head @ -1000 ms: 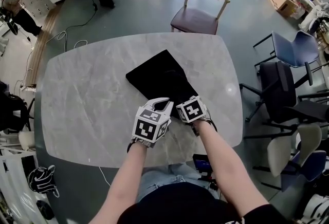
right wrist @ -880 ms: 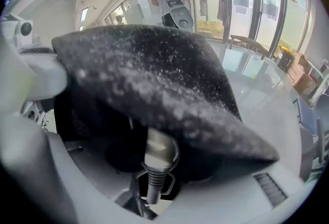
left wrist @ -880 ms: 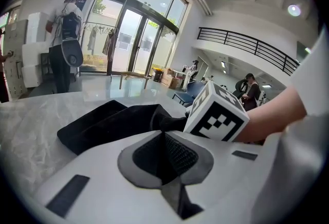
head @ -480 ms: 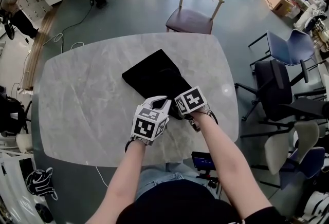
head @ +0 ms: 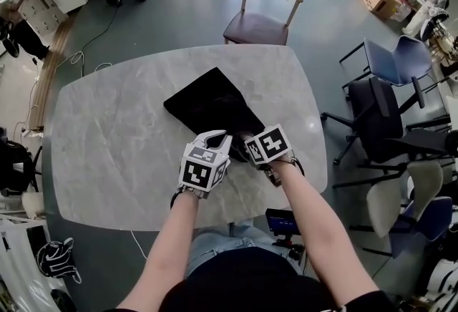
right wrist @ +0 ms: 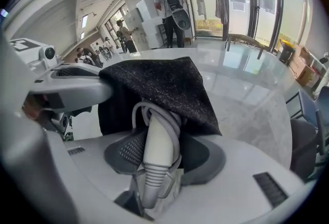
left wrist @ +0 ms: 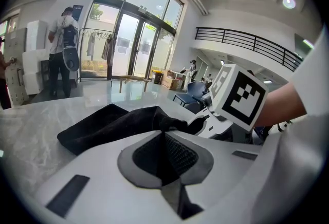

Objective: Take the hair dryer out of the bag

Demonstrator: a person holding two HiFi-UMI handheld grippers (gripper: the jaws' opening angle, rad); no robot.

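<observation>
A black fabric bag [head: 207, 106] lies on the grey marble table [head: 107, 146], its mouth toward me. My left gripper [head: 218, 137] is shut on the near edge of the bag [left wrist: 108, 123] and holds that edge up. Out of the bag's mouth [right wrist: 159, 84] sticks the white handle of the hair dryer [right wrist: 160, 141], with its cord wrapped round it. My right gripper [right wrist: 162, 153] is shut on that handle. The dryer's head stays hidden inside the bag. In the head view the right gripper [head: 247, 149] sits just right of the left one.
A wooden chair [head: 261, 13] stands at the table's far side. Several office chairs [head: 393, 89] crowd the right. A small dark device [head: 280, 221] hangs below the near table edge. People stand far off at the back left [left wrist: 64, 48].
My right gripper has lifted a little with the dryer handle in it. The left gripper has kept its place on the bag's edge.
</observation>
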